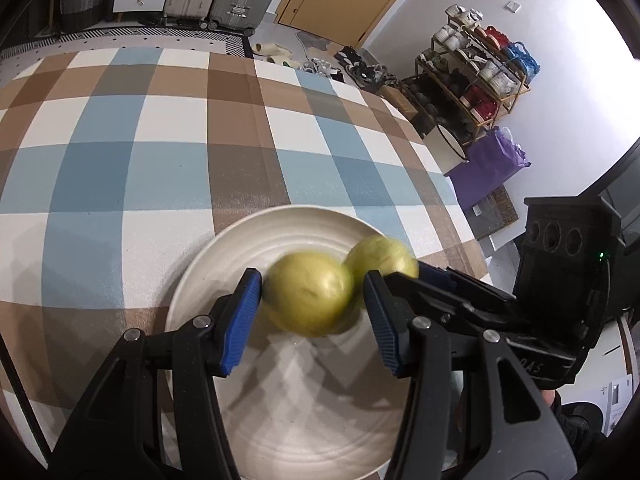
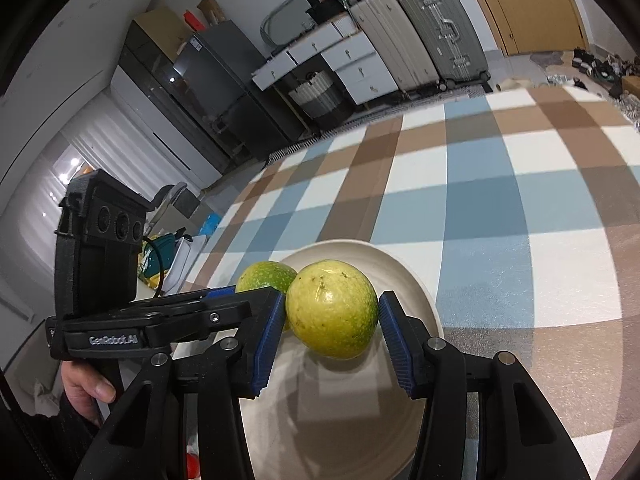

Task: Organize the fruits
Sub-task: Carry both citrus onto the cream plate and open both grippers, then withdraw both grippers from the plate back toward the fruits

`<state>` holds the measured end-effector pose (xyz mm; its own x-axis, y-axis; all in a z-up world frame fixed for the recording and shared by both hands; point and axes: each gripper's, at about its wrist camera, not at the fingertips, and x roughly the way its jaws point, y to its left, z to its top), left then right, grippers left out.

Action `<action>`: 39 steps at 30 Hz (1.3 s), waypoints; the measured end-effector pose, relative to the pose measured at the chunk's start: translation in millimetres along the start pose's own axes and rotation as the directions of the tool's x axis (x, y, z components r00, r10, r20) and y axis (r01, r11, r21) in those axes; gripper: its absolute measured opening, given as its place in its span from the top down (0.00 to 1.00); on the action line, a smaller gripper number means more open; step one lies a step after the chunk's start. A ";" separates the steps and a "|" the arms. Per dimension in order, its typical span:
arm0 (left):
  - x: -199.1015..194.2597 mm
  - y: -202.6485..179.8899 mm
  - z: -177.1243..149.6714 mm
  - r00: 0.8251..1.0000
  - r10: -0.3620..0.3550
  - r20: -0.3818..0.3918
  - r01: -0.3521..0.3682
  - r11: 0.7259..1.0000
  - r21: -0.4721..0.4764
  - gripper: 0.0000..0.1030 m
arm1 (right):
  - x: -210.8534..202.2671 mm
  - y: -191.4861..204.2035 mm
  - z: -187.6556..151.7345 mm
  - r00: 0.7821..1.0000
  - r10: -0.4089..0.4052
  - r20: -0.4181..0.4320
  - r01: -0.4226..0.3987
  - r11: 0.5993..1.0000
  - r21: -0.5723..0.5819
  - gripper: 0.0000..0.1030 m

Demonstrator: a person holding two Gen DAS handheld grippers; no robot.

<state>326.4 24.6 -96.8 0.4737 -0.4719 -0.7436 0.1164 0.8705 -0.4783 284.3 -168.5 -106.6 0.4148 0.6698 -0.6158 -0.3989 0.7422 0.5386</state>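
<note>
Two yellow-green round fruits hang close together just over a white plate [image 1: 224, 256]. My left gripper [image 1: 311, 276] is shut on one fruit [image 1: 308, 300], blurred in the left wrist view, with a blue pad on each side. My right gripper [image 2: 332, 294] is shut on the other fruit [image 2: 332, 308], which has brown specks. In the right wrist view the left one's fruit [image 2: 264, 274] peeks out behind the left gripper's fingers [image 2: 222, 292]. In the left wrist view the right one's fruit [image 1: 380, 256] sits at the plate's right rim. Whether either fruit touches the plate I cannot tell.
The plate [image 2: 416, 284] lies on a table with a blue, brown and white checked cloth [image 1: 132, 168]. A hand [image 2: 86, 388] holds the left gripper's handle. Beyond the table's edge stand a shoe rack [image 1: 476, 72], suitcases [image 2: 436, 36] and white drawers [image 2: 360, 68].
</note>
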 end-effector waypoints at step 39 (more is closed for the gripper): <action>-175.5 -77.3 -114.0 0.927 0.252 0.277 -0.293 0.949 0.119 0.18 | -149.9 101.7 -69.3 0.938 -0.089 0.336 0.145 0.978 -0.147 0.06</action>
<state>134.8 24.2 17.4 0.7103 -0.1798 -0.6806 0.0758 0.9807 -0.1800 124.9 -194.9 0.5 0.6990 0.5695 -0.4324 -0.4501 0.8203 0.3528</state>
